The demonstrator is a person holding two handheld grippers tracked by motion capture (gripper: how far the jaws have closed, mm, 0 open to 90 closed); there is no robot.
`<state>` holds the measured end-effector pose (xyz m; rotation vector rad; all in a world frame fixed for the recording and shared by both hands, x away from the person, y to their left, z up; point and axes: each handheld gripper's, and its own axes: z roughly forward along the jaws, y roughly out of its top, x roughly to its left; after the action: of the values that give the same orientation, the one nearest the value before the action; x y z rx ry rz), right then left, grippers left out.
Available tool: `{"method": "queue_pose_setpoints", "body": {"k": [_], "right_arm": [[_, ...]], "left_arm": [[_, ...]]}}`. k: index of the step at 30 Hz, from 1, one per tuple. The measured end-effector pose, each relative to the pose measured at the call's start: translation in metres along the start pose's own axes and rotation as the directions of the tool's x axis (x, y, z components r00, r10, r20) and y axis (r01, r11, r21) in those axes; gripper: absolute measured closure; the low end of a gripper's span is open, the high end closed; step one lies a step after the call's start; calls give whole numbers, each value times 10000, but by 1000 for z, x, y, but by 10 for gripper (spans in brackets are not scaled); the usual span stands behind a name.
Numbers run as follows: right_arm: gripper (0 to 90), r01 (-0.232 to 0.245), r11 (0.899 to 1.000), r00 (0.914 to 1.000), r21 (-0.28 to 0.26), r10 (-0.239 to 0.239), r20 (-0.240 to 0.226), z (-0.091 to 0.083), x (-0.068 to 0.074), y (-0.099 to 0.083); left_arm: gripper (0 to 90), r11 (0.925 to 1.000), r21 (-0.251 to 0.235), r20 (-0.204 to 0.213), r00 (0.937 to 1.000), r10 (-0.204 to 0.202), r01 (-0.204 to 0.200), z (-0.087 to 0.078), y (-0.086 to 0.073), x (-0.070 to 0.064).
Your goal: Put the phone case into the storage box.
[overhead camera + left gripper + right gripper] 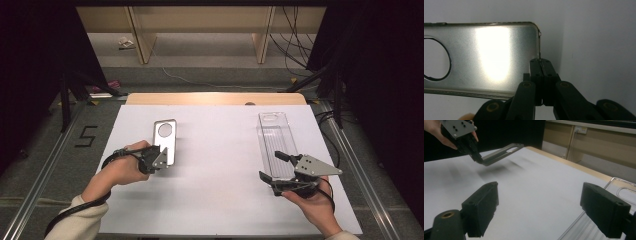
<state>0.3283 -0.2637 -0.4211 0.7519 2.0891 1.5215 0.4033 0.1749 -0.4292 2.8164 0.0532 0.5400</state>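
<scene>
The right hand-held gripper hangs spread over the clear tray's near end on the worktop. The left hand-held gripper pinches the metal plate's edge; the right gripper view shows the plate lifted, casting a shadow.

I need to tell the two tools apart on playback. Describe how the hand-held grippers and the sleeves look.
Both grippers are black linkage tools with brass-coloured pivot pins. The right gripper has blocky black fingers and a grey three-cornered plate with small holes on top. The left gripper carries a smaller grey plate. A black cable loops from each one around the hand. The left forearm wears a cream sleeve, and a light cuff shows at the right wrist.
</scene>
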Motion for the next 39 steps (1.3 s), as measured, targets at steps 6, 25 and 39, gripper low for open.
{"method": "queue_pose_setpoints", "body": {"k": [6,25,39], "right_arm": [[163,-87,10000,10000,-48,87,-17,1,1,1],[180,-711,9974,9968,-141,706,-369,31,17,14],[172,-1021,9948,9916,-42,1015,-797,59,26,22]], "left_arm": [[889,9998,-146,-166,9998,109,-111,-7,6,-4],[889,9977,-554,-177,9991,376,-386,-16,22,-18],[889,9945,-689,107,9968,796,-787,-12,34,-28]]}}
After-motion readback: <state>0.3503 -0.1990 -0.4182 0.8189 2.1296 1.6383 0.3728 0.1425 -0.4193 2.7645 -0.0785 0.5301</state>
